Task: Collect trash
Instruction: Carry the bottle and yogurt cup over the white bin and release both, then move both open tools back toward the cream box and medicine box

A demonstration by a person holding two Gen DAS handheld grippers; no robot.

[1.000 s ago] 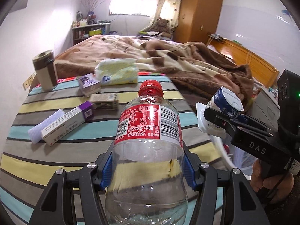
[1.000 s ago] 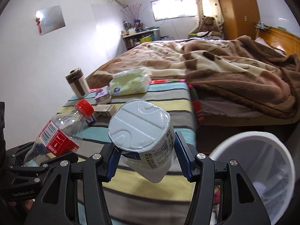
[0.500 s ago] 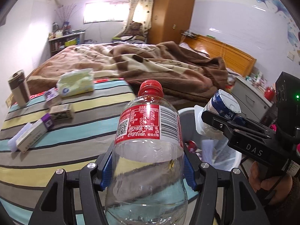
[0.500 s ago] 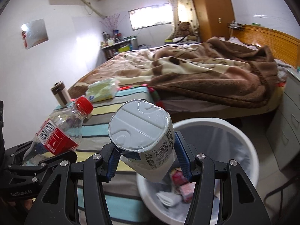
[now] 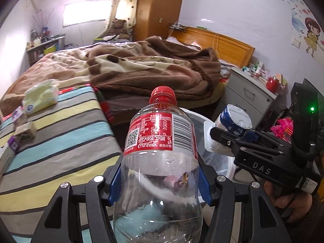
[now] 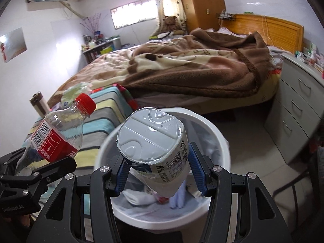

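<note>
The jaws of the left gripper [image 5: 160, 184] are clamped partway closed on a clear bottle [image 5: 160, 162] with a red label and red cap, blue pads pressing its sides just below the label; the bottle stands upright between them, cap pointing away. The jaws of the right gripper [image 6: 160, 174] are likewise closed partway on a white cup [image 6: 156, 151] with a sealed foil lid, gripped at its sides and tilted so the lid faces the camera. A hand [image 5: 291, 204] holds the right gripper's handle at the lower right of the left view.

Directly under the cup sits a white bin [image 6: 220, 141] lined with a bag, with crumpled paper and wrappers in its bottom. The bottle hangs just left of the bin's rim, over the edge of the striped counter [image 5: 66, 133].

Further back on the counter lie small boxes [image 5: 25, 131] and a pale green tissue pack [image 5: 41, 96], with a tumbler [image 6: 39, 103] near the wall. Beyond them is a bed [image 6: 192, 68] covered by a rumpled brown blanket, a grey dresser [image 6: 297, 109] to its right and a wooden wardrobe [image 5: 160, 10] by the window.
</note>
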